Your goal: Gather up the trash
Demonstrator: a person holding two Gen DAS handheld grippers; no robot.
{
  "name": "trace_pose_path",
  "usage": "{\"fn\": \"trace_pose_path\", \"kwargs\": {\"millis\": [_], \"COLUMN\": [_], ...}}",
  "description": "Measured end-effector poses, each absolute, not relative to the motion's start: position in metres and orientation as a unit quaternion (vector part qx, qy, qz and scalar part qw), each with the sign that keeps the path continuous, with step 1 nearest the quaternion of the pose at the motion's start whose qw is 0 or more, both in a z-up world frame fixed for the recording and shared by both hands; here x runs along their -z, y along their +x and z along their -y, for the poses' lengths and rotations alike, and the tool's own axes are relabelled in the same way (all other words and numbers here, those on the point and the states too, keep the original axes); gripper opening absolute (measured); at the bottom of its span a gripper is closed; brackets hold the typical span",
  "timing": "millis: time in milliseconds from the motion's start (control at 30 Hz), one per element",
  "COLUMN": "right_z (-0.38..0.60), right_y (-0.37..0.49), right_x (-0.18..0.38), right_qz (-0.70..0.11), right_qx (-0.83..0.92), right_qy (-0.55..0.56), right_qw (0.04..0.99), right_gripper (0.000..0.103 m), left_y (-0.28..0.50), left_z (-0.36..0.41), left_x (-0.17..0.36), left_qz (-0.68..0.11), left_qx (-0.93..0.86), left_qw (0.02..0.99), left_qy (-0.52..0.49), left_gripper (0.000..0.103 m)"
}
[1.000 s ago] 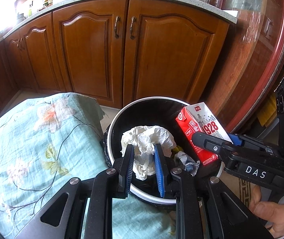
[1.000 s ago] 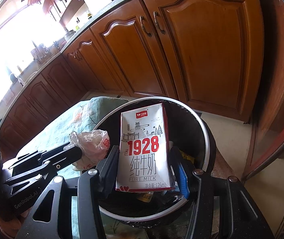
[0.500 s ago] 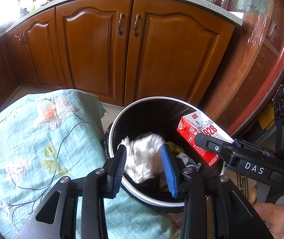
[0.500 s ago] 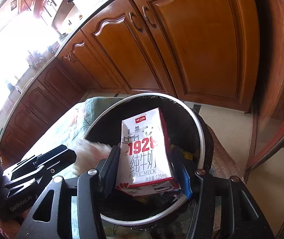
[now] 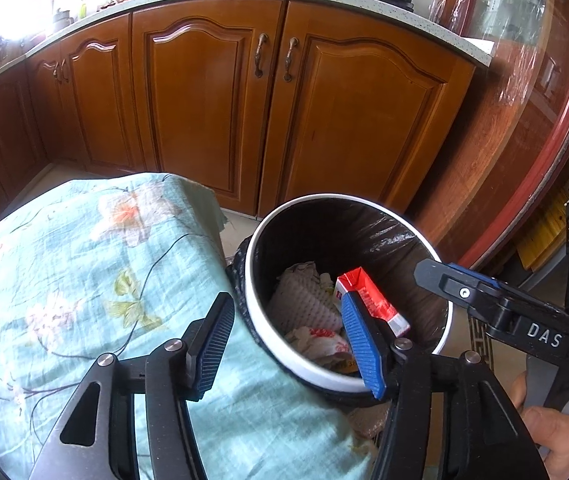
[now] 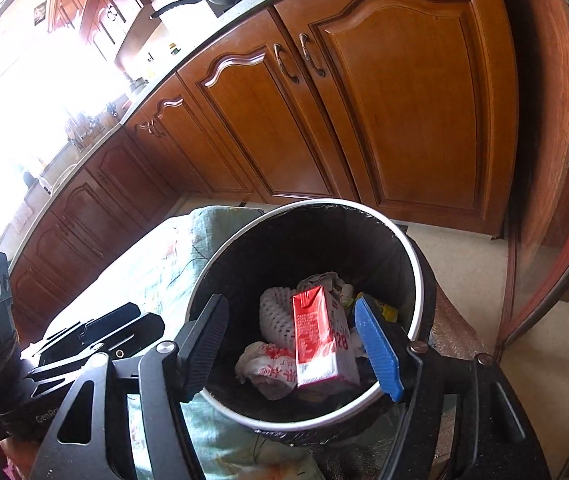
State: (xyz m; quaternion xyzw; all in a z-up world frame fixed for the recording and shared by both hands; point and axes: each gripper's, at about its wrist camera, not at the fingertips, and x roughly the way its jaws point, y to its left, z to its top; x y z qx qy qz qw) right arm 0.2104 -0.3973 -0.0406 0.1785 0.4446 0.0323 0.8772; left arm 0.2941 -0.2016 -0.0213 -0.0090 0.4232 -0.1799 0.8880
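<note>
A round trash bin (image 5: 258, 240) with a white rim and black liner stands beside the table; it also shows in the right wrist view (image 6: 420, 264). Inside lie a red and white milk carton (image 6: 318, 340), a crumpled white bag with red print (image 6: 268, 368) and a white foam net (image 6: 278, 314). The carton (image 5: 368, 300) and foam net (image 5: 304, 300) also show in the left wrist view. My left gripper (image 5: 288, 340) is open and empty above the bin's near rim. My right gripper (image 6: 294, 344) is open and empty over the bin.
A table with a light blue floral cloth (image 5: 64, 280) lies left of the bin. Brown kitchen cabinets (image 5: 244, 112) run behind. A wooden glass-fronted cabinet (image 5: 524, 120) stands at the right. The right gripper's body (image 5: 524, 316) reaches in over the bin's right side.
My left gripper opened and the crumpled white bag fell into the bin. My right gripper opened and the milk carton dropped into the bin.
</note>
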Motion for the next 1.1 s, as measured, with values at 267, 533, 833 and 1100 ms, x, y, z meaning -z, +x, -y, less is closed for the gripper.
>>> {"fn": "trace_pose_path", "kwargs": {"millis": [267, 533, 833, 1100], "right_z": [0.362, 0.338, 0.322, 0.303], "right_y": [0.169, 0.128, 0.088, 0.043], "right_x": [0.036, 0.048, 0.042, 0.009], "right_qz": [-0.411, -0.399, -0.37, -0.265], "right_qx": [-0.006, 0.014, 0.03, 0.057], "right_qy": [0.138, 0.133, 0.125, 0.074], "right_qw": [0.901, 0.907, 0.92, 0.96], "right_gripper": [0.085, 0.087, 0.09, 0.103], "left_y": [0.257, 0.214, 0.162, 0.093], "left_z": [0.158, 0.124, 0.101, 0.086], "left_x": [0.031, 0.039, 0.034, 0.014], "left_qz": [-0.421, -0.419, -0.391, -0.293], "left_qx": [0.146, 0.116, 0.106, 0.102], "left_qw": [0.895, 0.899, 0.913, 0.95], "left_qy": [-0.034, -0.043, -0.05, -0.044], "left_gripper": [0.062, 0.062, 0.07, 0.084]}}
